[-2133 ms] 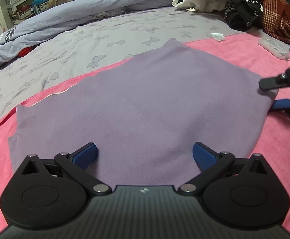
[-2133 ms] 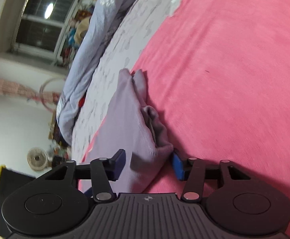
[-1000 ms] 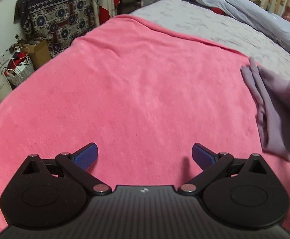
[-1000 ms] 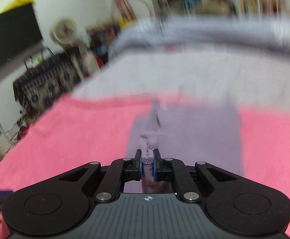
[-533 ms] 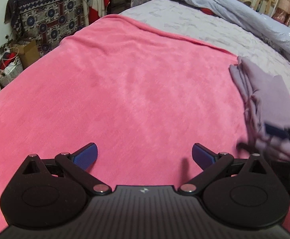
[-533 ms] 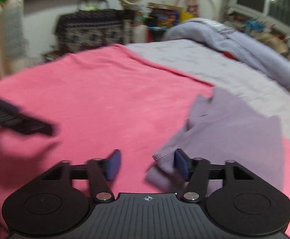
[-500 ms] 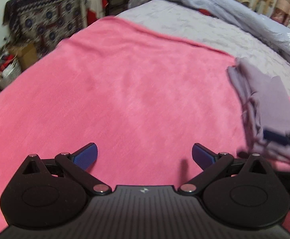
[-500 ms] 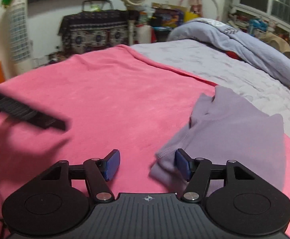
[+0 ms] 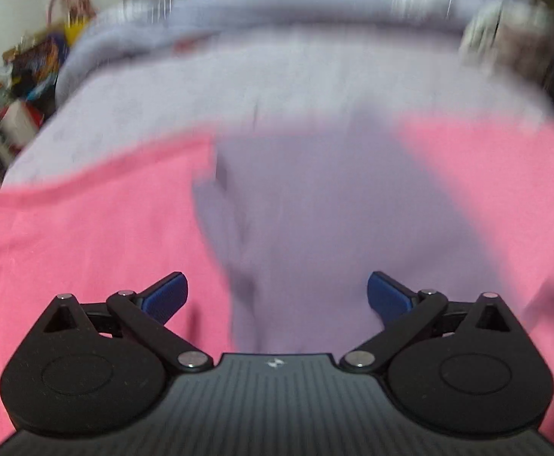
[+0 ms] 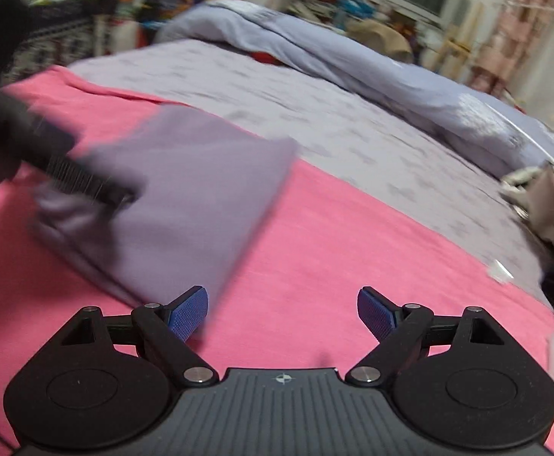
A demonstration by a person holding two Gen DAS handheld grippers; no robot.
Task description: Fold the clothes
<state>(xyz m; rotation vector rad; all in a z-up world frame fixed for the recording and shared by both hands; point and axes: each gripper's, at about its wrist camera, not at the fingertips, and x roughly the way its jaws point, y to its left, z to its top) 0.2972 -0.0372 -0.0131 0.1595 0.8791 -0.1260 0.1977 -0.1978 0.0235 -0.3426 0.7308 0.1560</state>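
I see the folded purple garment (image 10: 185, 193) lying on the pink blanket (image 10: 353, 250), near the blanket's edge where the grey bedsheet (image 10: 315, 102) begins. My right gripper (image 10: 282, 313) is opening its jaws; nothing is between them, only pink blanket, and the garment lies just beside its left finger. My left gripper (image 9: 277, 298) is spread wide above the near part of the garment (image 9: 307, 228), not pinching it. This view is much blurred. A rumpled duvet (image 10: 391, 72) lies behind.
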